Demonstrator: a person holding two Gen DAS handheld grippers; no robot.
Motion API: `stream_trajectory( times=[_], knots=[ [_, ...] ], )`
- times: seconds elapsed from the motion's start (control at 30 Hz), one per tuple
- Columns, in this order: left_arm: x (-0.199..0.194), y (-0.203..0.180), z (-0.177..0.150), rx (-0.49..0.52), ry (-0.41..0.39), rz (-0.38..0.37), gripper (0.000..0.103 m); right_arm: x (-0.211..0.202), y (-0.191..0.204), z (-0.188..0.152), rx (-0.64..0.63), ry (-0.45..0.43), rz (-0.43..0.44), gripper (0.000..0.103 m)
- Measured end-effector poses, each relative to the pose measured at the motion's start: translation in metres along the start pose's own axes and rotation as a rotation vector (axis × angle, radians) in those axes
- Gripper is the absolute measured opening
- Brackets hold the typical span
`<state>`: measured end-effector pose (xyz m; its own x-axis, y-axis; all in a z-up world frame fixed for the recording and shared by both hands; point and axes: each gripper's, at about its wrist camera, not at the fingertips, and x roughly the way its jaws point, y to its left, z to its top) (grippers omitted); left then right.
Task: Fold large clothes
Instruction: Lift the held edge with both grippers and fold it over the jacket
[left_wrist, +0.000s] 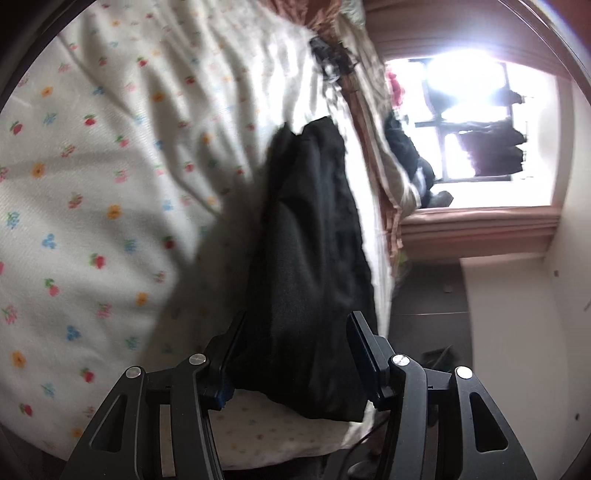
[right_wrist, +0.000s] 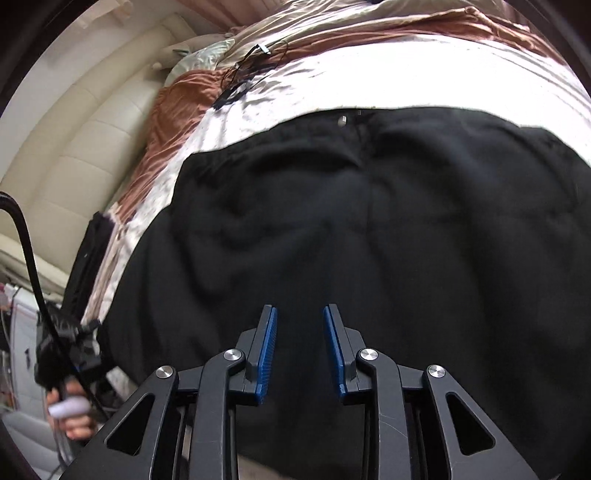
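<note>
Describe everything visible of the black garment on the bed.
The black garment is large, of soft matte cloth, rumpled with shallow folds, spread on the pale floral sheet. A small metal fastener sits near its far edge. In the left wrist view it lies bunched between the left gripper's parted jaws. The right gripper hovers over it, jaws parted, gripping nothing.

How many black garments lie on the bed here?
1 clearly: the large black fabric garment spread on the flowered white sheet. Dark clothing near the window may be another; more may be hidden.

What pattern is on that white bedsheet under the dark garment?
The white bedsheet has small scattered flowers in red, blue, orange and pink; the left wrist view shows it best.
</note>
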<state>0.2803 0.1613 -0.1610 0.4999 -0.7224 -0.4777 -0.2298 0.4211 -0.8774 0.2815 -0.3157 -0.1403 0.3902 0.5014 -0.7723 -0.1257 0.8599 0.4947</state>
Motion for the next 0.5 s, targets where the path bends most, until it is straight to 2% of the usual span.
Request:
stream_trajectory(
  times=[0.33,0.4,0.5],
  knots=[
    [0.007,0.009,-0.009,-0.042,0.012,0.151,0.055,-0.003,0.002,-0.055,-0.005,0.029,-0.029,0.027],
    [0.011,0.016,-0.016,-0.068,0.04,0.163,0.055,-0.002,0.0,-0.065,-0.01,0.036,-0.045,0.027],
    [0.016,0.024,-0.023,-0.096,0.052,0.14,0.055,0.002,-0.001,-0.074,-0.024,0.045,-0.076,0.027]
  ],
)
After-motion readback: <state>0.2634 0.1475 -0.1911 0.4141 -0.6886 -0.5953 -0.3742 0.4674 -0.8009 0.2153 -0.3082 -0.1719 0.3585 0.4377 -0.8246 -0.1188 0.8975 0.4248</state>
